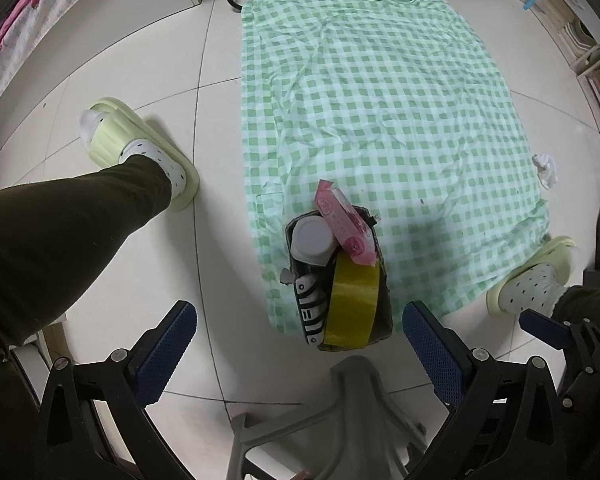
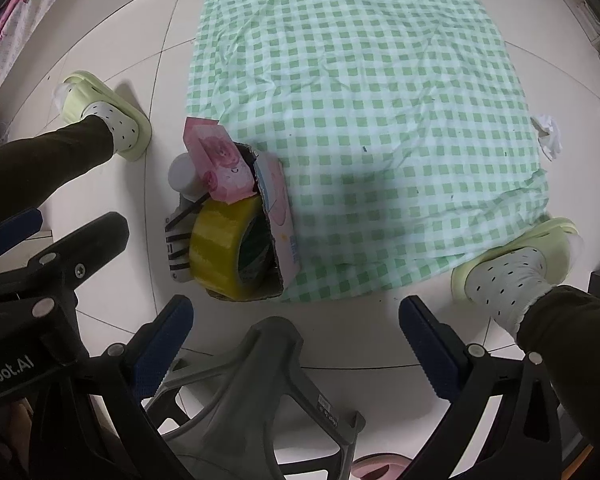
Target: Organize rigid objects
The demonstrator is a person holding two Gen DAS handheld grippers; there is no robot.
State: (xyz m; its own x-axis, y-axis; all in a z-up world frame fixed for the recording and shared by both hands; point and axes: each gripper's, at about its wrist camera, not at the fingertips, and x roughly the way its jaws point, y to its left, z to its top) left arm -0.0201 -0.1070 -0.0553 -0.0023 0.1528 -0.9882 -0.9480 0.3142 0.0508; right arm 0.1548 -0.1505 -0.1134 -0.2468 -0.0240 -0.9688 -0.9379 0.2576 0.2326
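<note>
A small cardboard box [image 1: 383, 280] [image 2: 278, 216] stands at the near left edge of a green checked cloth [image 1: 380, 100] [image 2: 360, 80] on the floor. It holds a yellow tape roll [image 1: 354, 306] [image 2: 228, 248], a pink packet [image 1: 346, 226] [image 2: 220, 168], a white-lidded jar [image 1: 312, 240] [image 2: 182, 178] and a black-and-white striped object [image 1: 310, 306] [image 2: 176, 246]. My left gripper [image 1: 300, 344] is open and empty, hovering above the box's near side. My right gripper [image 2: 296, 340] is open and empty, just right of the box. The left gripper also shows in the right wrist view [image 2: 52, 248].
The person's feet in green slippers stand left [image 1: 140, 148] [image 2: 104, 112] and right [image 1: 532, 276] [image 2: 516, 268] of the cloth. A crumpled white tissue [image 1: 546, 168] [image 2: 548, 132] lies at the cloth's right edge. A grey chair base [image 1: 356, 408] [image 2: 260, 392] is below the grippers. Shelves [image 1: 596, 64] stand far right.
</note>
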